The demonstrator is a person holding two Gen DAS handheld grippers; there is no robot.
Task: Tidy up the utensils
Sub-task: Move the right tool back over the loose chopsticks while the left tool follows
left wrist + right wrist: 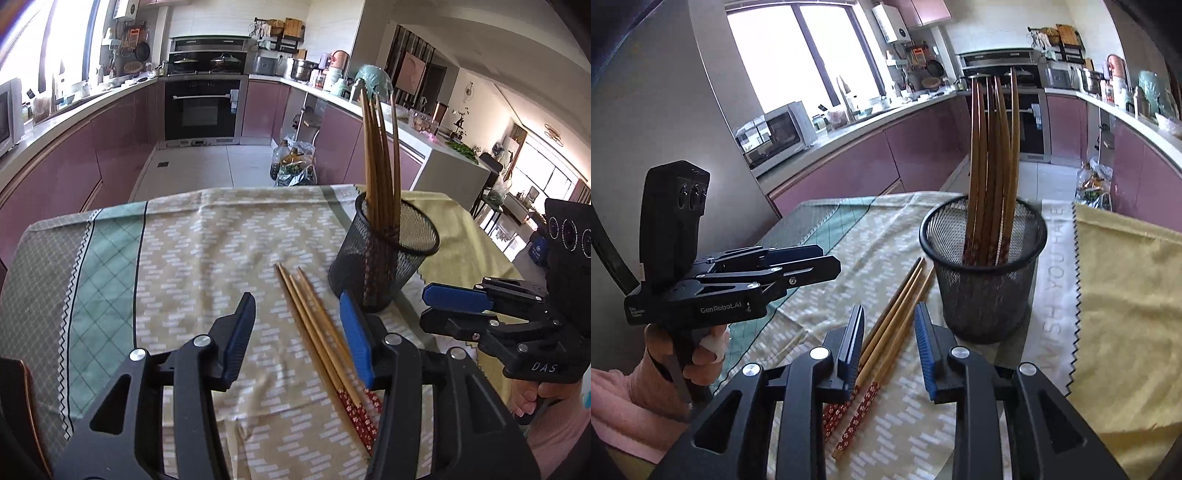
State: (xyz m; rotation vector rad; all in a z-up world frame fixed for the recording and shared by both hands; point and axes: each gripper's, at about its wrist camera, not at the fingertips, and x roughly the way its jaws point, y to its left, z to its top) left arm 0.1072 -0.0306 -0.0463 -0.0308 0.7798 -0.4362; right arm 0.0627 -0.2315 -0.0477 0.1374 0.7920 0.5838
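Three wooden chopsticks [314, 325] with red flowered ends lie side by side on the tablecloth, also in the right wrist view [886, 325]. A black mesh cup [384, 251] holds several upright chopsticks [380, 155]; it also shows in the right wrist view [986, 266]. My left gripper [299, 328] is open and empty, above the loose chopsticks. My right gripper [890, 343] is open and empty, its jaws on either side of the loose chopsticks, just above them. In the left wrist view the right gripper [428, 306] sits right of the cup.
A patterned tablecloth [207, 251] covers the table, with a yellow cloth [1126, 314] on the right. The table's far edge drops to the kitchen floor. Bottles and bags [291, 162] stand on the floor beyond.
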